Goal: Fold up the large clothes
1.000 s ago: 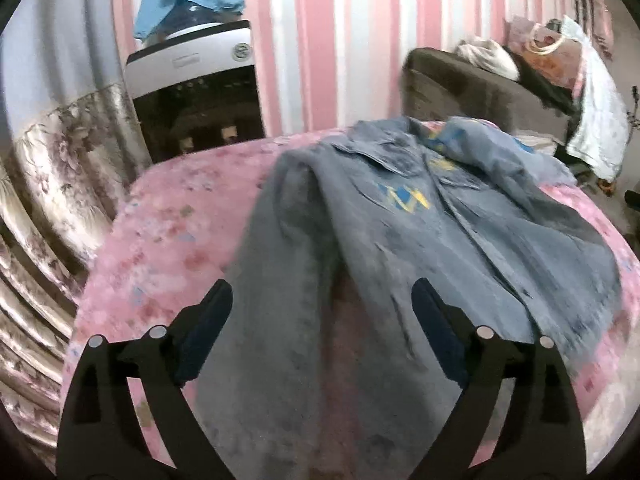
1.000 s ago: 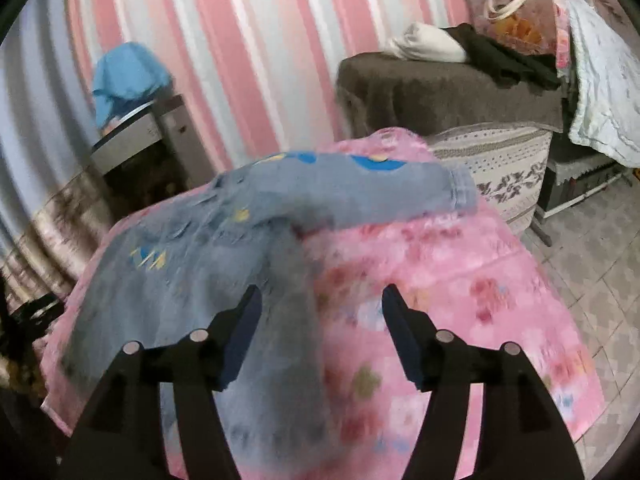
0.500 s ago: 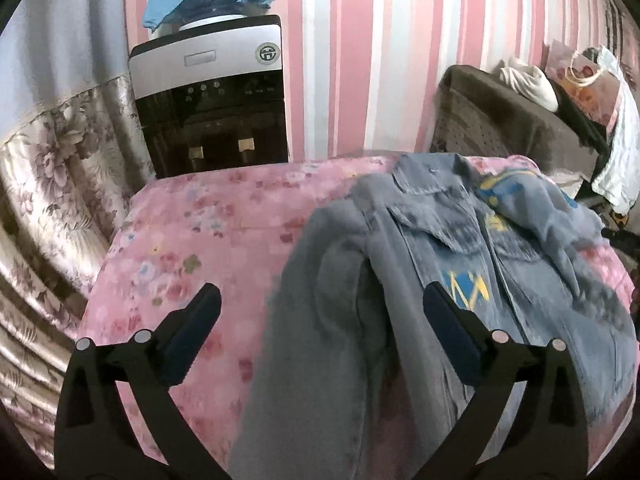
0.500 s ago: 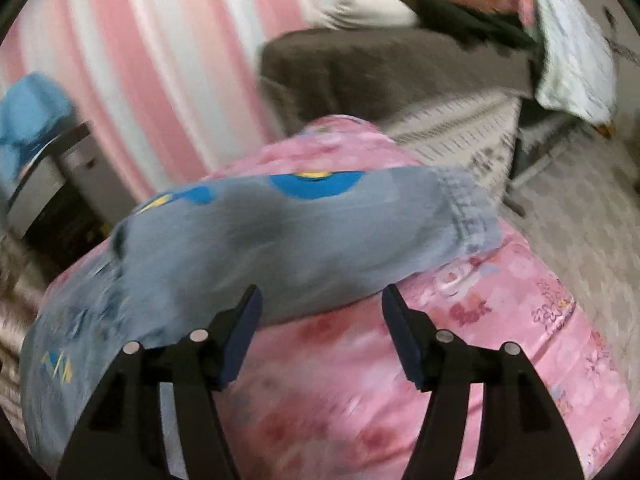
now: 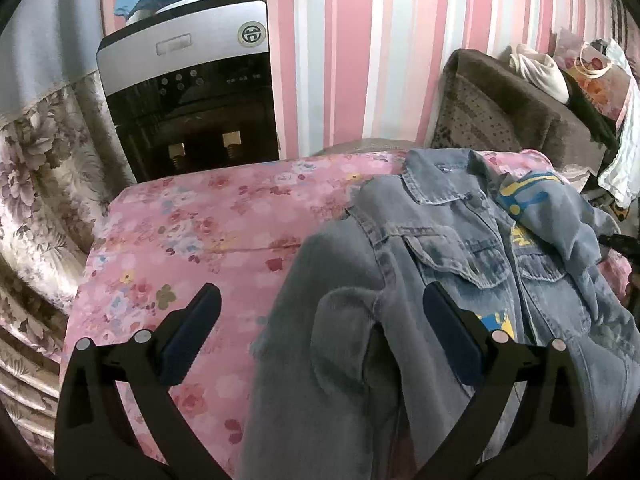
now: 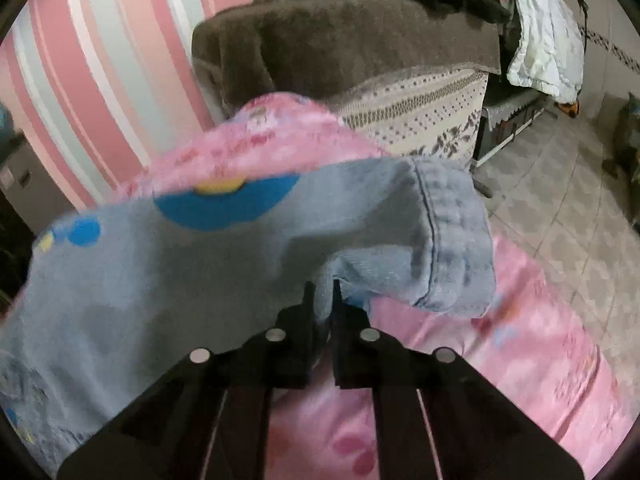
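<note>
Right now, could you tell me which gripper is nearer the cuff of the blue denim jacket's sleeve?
Right. The right gripper is shut on the sleeve beside the cuff; the left gripper is open over the other sleeve.

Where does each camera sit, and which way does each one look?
Left wrist: on the left gripper, open above the denim jacket, facing the water dispenser.
Right wrist: on the right gripper, shut on the jacket's sleeve cuff, facing the brown sofa.
Shared: jacket, pink floral cover, striped wall.
</note>
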Demonstrator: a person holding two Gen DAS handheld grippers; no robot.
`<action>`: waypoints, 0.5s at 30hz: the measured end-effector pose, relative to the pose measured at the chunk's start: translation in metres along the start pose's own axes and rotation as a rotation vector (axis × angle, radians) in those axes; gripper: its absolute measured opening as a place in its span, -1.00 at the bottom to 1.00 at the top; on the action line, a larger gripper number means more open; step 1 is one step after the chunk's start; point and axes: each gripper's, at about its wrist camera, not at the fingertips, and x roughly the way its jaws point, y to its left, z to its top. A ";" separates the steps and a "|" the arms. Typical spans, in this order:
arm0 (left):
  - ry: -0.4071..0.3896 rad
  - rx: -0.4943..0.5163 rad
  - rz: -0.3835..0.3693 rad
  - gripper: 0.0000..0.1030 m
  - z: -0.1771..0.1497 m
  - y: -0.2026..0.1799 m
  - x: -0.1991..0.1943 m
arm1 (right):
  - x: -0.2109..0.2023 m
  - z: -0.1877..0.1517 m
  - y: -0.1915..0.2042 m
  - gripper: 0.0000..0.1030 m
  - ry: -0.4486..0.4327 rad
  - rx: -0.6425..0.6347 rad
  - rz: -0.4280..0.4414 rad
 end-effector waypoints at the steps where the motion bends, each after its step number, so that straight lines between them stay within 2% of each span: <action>1: 0.001 -0.002 0.001 0.94 0.002 0.000 0.002 | -0.005 0.006 -0.003 -0.89 -0.033 -0.002 -0.010; 3: 0.002 -0.001 0.006 0.94 0.005 -0.001 0.005 | -0.022 0.024 -0.012 -0.89 -0.123 -0.027 -0.084; 5: 0.003 0.001 0.014 0.94 0.009 -0.002 0.009 | -0.041 0.047 -0.037 -0.90 -0.190 0.005 -0.154; 8: -0.002 0.003 0.014 0.94 0.016 -0.005 0.012 | -0.061 0.072 -0.076 -0.90 -0.243 0.054 -0.236; 11: -0.004 0.007 0.002 0.94 0.022 -0.010 0.015 | -0.066 0.084 -0.105 -0.94 -0.229 0.078 -0.266; 15: 0.001 0.022 -0.013 0.94 0.023 -0.021 0.020 | -0.067 0.074 -0.098 -0.94 -0.217 0.026 -0.240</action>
